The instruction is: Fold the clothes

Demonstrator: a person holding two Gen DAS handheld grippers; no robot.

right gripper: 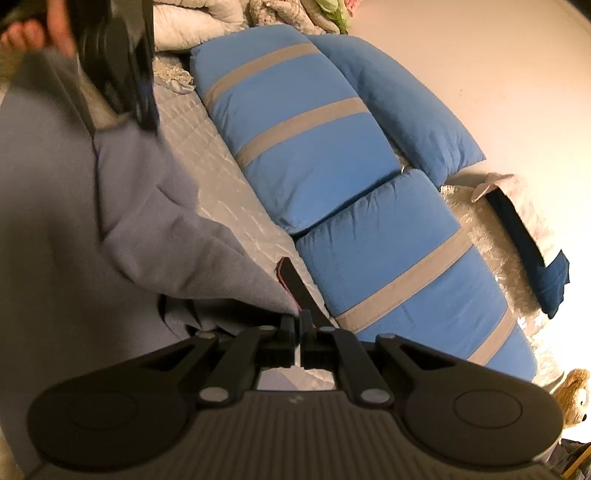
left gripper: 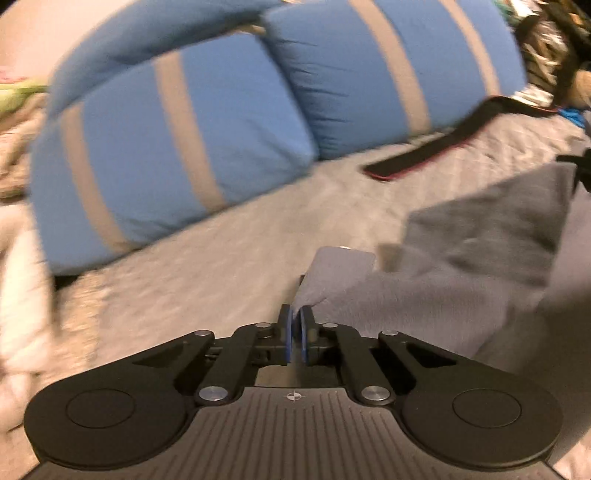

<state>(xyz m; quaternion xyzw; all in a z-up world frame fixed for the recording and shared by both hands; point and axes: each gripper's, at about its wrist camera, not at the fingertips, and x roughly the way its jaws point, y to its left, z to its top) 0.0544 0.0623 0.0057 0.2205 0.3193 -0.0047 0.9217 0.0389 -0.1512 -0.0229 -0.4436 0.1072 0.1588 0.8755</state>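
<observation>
A grey garment (left gripper: 443,295) is lifted above the quilted bed cover (left gripper: 221,266) and stretches away to the right in the left wrist view. My left gripper (left gripper: 295,323) is shut on one corner of it, and the cloth bunches out just past the blue pads. In the right wrist view the same garment (right gripper: 74,221) hangs as a wide sheet on the left. My right gripper (right gripper: 298,321) is shut on its lower edge. The left gripper (right gripper: 146,110), blurred, shows at the upper left with a hand (right gripper: 22,35) behind it, holding the garment's top.
Blue pillows with grey stripes (left gripper: 221,147) (right gripper: 314,147) line the far side of the bed. A flat black item with a red edge (left gripper: 417,158) (right gripper: 295,284) lies on the cover beside them. Past the pillows are a dark blue cloth (right gripper: 554,280) and a teddy bear (right gripper: 572,398).
</observation>
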